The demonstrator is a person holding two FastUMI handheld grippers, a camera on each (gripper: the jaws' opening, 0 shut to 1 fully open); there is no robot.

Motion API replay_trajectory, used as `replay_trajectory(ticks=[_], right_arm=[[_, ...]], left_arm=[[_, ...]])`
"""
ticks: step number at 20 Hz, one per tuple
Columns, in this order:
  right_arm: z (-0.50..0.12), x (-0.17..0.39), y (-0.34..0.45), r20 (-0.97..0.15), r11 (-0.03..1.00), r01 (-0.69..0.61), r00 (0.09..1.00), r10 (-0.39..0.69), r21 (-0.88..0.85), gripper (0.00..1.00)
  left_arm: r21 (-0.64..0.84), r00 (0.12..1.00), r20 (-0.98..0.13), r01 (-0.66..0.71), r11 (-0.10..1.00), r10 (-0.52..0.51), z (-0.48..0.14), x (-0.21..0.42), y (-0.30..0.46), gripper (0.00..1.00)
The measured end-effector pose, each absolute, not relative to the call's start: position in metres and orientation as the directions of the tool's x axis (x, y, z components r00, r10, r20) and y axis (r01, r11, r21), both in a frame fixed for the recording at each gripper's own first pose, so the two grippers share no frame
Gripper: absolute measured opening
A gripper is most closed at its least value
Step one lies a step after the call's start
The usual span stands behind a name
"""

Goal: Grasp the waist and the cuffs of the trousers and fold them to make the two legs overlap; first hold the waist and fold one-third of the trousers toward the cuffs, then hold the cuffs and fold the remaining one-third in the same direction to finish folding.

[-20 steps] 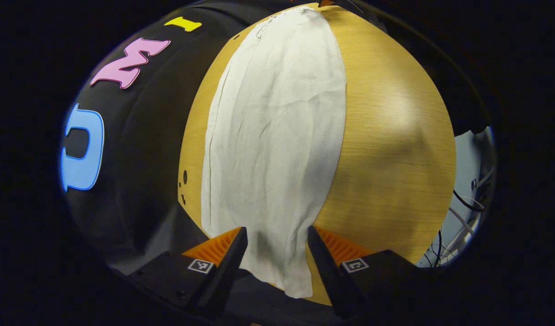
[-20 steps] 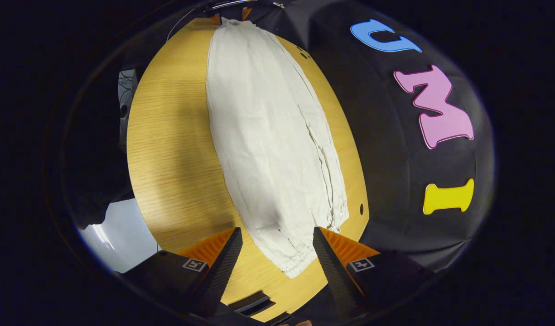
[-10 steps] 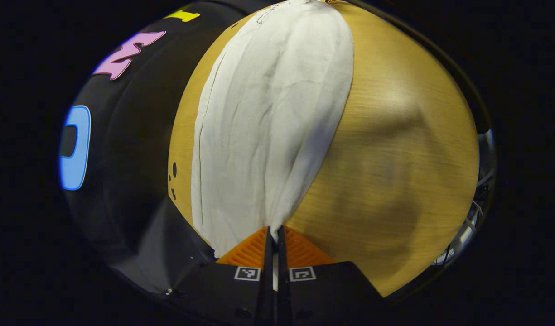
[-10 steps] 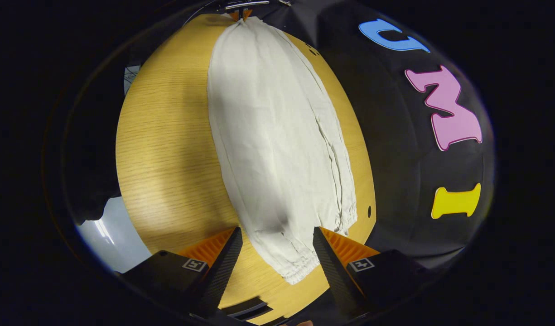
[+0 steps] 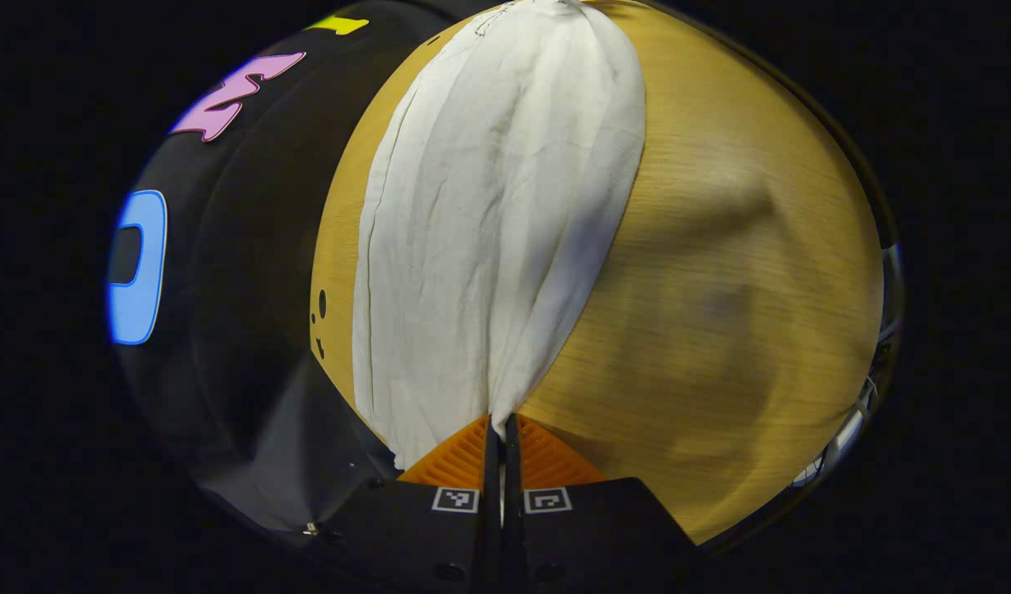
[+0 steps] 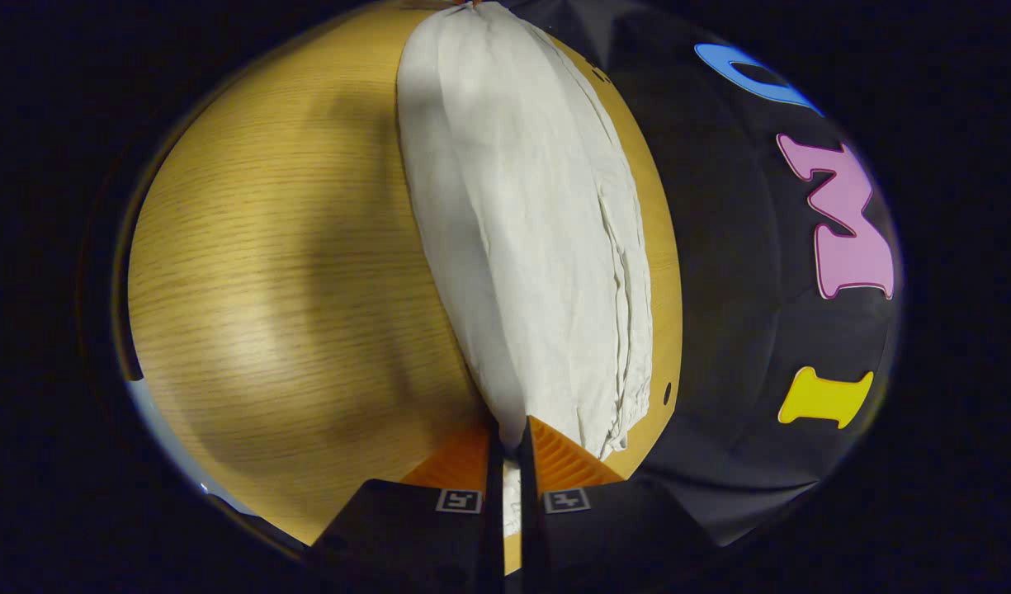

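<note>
Left gripper point(image 5: 498, 425) jaws were clamped on one end of the trousers point(image 5: 488, 214), right gripper point(image 6: 512, 433) jaws clamped on the opposite end point(image 6: 538, 247) — cloth stretched along the surface point(image 5: 720, 289) beside the wall edge. Advised lifting both ends level and together; open wood lay on the side away from the wall

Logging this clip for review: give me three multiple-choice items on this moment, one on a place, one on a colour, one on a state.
1. Where do the trousers lie?
A. on the wooden table
B. on the floor
C. on a chair

2. What colour are the trousers?
A. dark blue
B. off-white
C. red

3. How does the right gripper stand?
A. wide open
B. shut on the trousers
C. shut on nothing

Key: 1 A, the cloth is spread along the tabletop; 2 B, pale fabric in both views; 3 B, fabric is pinched between both fingers, as at the left gripper.
</note>
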State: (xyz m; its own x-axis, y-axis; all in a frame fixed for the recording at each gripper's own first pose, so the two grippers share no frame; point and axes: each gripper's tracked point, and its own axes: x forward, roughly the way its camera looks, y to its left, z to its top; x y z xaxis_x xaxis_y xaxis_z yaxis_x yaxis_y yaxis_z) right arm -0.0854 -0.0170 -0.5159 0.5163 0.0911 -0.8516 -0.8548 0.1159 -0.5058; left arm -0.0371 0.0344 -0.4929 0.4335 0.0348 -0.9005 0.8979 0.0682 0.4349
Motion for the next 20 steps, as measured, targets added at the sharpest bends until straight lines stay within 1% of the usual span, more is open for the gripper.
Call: replay_trajectory(ticks=[1,2,3,4,6,7,8,10,12,17,20], right_arm=[[-0.512,-0.089,-0.016,-0.853,0.134,-0.855,0.514,0.088,-0.501,0.08],[-0.511,-0.088,-0.015,-0.858,0.146,-0.858,0.507,0.085,-0.493,0.08],[-0.510,-0.090,-0.014,-0.861,0.149,-0.861,0.501,0.083,-0.486,0.05],[-0.510,-0.088,-0.013,-0.864,0.149,-0.864,0.497,0.087,-0.482,0.05],[-0.500,-0.081,-0.013,-0.841,0.151,-0.842,0.534,0.093,-0.518,0.05],[-0.493,-0.076,-0.013,-0.823,0.163,-0.825,0.559,0.098,-0.541,0.11],[-0.486,-0.070,-0.012,-0.806,0.182,-0.808,0.582,0.105,-0.560,0.05],[-0.468,-0.054,-0.011,-0.770,0.218,-0.772,0.627,0.113,-0.597,0.05],[-0.456,-0.037,-0.008,-0.747,0.257,-0.745,0.655,0.111,-0.615,0.05],[-0.431,0.018,-0.004,-0.688,0.293,-0.682,0.719,0.099,-0.670,0.05],[-0.422,0.048,-0.006,-0.655,0.326,-0.640,0.752,0.080,-0.695,0.05]], left_arm=[[0.440,0.438,-0.898,0.895,0.076,0.042,-0.494,-0.037,0.034,0.06],[0.446,0.444,-0.895,0.891,0.083,0.048,-0.494,-0.036,0.035,0.06],[0.455,0.451,-0.891,0.886,0.093,0.055,-0.493,-0.035,0.033,0.06],[0.463,0.459,-0.886,0.880,0.108,0.060,-0.493,-0.035,0.034,0.06],[0.474,0.469,-0.880,0.865,0.167,0.071,-0.492,-0.035,0.033,0.05],[0.490,0.485,-0.871,0.850,0.194,0.074,-0.488,-0.032,0.031,0.05],[0.511,0.508,-0.858,0.829,0.225,0.076,-0.484,-0.025,0.031,0.05],[0.546,0.551,-0.831,0.781,0.304,0.078,-0.469,-0.013,0.029,0.05],[0.571,0.582,-0.809,0.741,0.354,0.085,-0.457,0.000,0.028,0.05],[0.604,0.621,-0.779,0.708,0.365,0.085,-0.440,0.036,0.026,0.05],[0.632,0.657,-0.749,0.666,0.395,0.090,-0.426,0.064,0.024,0.05]])
